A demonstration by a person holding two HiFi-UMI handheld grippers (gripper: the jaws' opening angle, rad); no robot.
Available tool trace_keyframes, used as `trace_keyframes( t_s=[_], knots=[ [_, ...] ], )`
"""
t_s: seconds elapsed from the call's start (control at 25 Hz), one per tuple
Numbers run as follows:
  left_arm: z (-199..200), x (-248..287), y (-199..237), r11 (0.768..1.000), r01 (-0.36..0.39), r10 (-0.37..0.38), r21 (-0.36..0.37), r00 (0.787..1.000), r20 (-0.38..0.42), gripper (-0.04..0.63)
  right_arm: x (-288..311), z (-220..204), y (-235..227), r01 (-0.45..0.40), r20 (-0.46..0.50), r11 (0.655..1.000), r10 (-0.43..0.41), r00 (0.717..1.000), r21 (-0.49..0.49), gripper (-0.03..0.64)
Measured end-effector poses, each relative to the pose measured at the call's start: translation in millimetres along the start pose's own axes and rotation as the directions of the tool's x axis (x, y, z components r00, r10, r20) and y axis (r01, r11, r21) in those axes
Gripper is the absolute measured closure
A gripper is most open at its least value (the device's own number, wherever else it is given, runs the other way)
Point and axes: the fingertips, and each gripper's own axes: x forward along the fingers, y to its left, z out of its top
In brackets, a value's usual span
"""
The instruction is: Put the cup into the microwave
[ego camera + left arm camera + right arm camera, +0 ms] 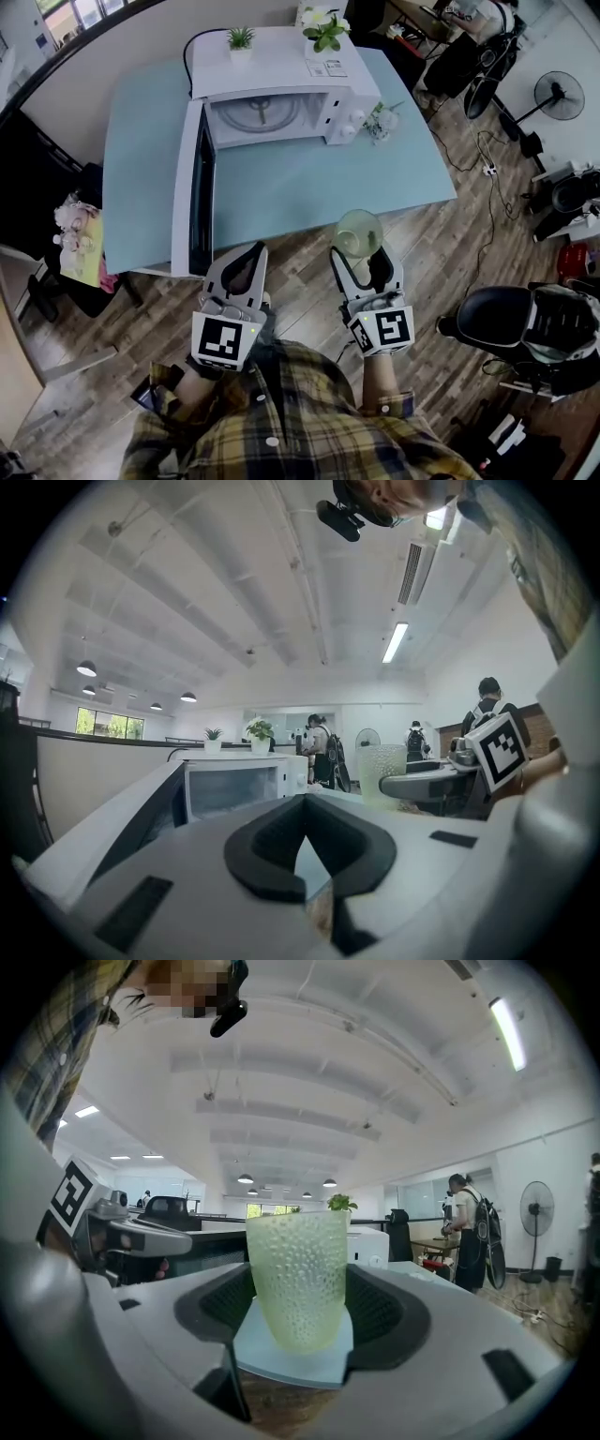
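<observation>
While my right gripper pinches the cup upright over the table's near edge, short of the open microwave, my left gripper sits pressed together, empty.

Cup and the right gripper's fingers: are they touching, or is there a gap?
Touching. The right gripper view shows the cup standing between the fingers, both of which press against its sides with no gap showing.
</observation>
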Motion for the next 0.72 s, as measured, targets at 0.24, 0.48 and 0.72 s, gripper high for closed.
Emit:
trace_keyframes(
  t_s=[0.24, 0.48, 0.72],
  knots=[
    [-2, 15, 17, 1.000, 0.018, -0.018, -0.021, 1.000, 0.016, 0.604, 24, -5, 2, 0.015, -0.015, 1.000, -0.015, 1.000, 0.003, 0.304],
    [0, 17, 20, 0.999, 0.029, -0.028, -0.024, 1.000, 0.012, 0.604, 35, -3, 10, -0.002, -0.020, 1.000, 0.002, 1.000, 0.016, 0.304],
    [-6, 26, 21, 1.000, -0.009, 0.009, -0.016, 1.000, 0.003, 0.604, 52, -11, 3, -0.052, -0.019, 0.998, 0.052, 0.998, 0.034, 0.304]
  ],
)
